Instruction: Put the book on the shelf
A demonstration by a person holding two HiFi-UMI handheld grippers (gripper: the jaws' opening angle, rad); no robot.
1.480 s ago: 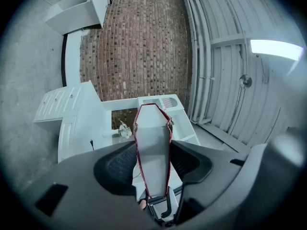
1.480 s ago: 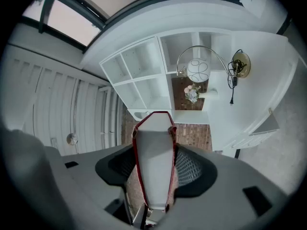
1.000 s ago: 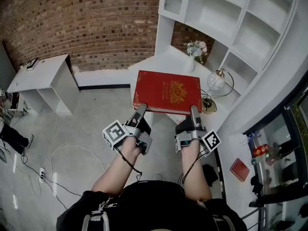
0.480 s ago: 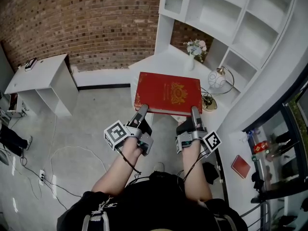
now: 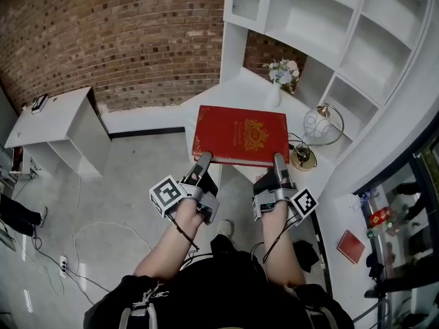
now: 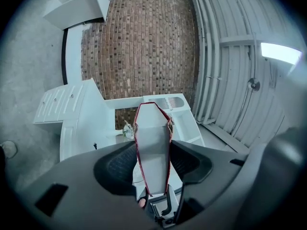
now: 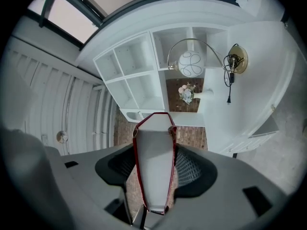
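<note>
Head view
- Book (image 5: 240,134): red, with a gilt emblem on the cover. It is held flat, cover up, by its near edge, and is seen over the near part of the counter (image 5: 236,89). It is not yet on the shelf unit (image 5: 322,19). Whether it touches the counter cannot be told.
- Left hand-held gripper (image 5: 203,160): pinched on the book's near-left corner.
- Right hand-held gripper (image 5: 279,163): pinched on the book's near-right corner.
- Counter: white, set in the corner. A flower vase (image 5: 280,77) and a globe lamp (image 5: 318,123) are carried on it.
- Shelf unit: white, with open compartments, mounted above the counter.
- Room: brick wall (image 5: 116,33); grey floor (image 5: 116,184) with loose cables (image 5: 75,242); a white side table (image 5: 58,118) well apart at the left.

Left gripper view
- Left hand-held gripper (image 6: 153,159): both jaws are pressed on the page edge of the book (image 6: 152,131).
- Background: the brick wall (image 6: 144,42), the white counter (image 6: 76,114) and ribbed grey panelling (image 6: 230,90) are seen beyond.

Right gripper view
- Right hand-held gripper (image 7: 153,169): both jaws are closed on the book (image 7: 152,143), one at each face.
- Background: the shelf unit (image 7: 136,75), globe lamp (image 7: 192,63) and flower vase (image 7: 186,93) are seen ahead.
</note>
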